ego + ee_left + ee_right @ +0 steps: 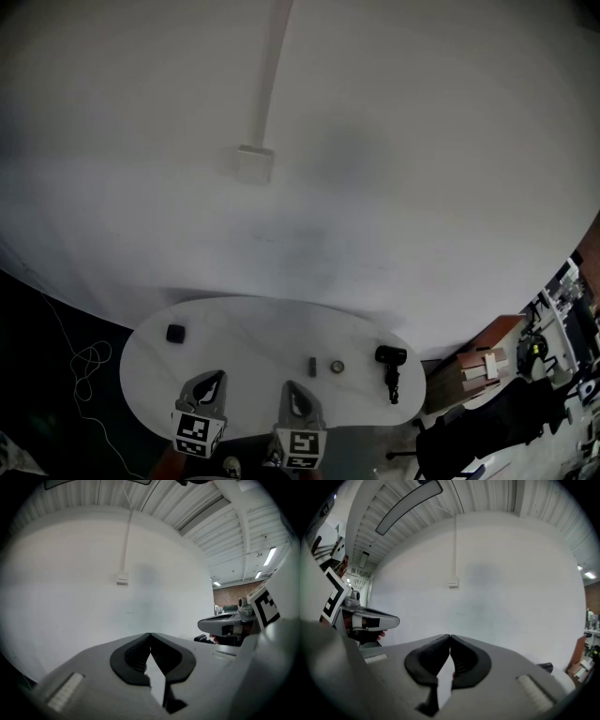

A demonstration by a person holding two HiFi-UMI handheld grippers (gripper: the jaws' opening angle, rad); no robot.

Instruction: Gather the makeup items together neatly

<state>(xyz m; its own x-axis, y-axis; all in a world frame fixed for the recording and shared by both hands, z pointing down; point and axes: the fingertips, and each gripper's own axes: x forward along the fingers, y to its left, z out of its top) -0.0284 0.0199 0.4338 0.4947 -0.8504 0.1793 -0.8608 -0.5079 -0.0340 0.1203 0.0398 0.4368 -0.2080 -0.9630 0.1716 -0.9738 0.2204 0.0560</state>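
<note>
In the head view a white oval table (253, 323) carries the makeup items, spread apart: a small black square compact (174, 333) at the left, a short dark stick (312, 366) and a small round pot (337, 367) near the middle, and a black long-handled tool (390, 369) at the right. My left gripper (217, 376) and right gripper (292, 385) hover side by side over the table's near edge, short of the items. Both are shut with nothing between the fingers. Their tips meet in the left gripper view (150, 634) and in the right gripper view (450, 636).
A white wall with a cable duct and junction box (254, 164) rises behind the table. A white cord (87, 361) lies on the dark floor at the left. Wooden boxes (483, 367) and a black chair (478, 427) stand at the right.
</note>
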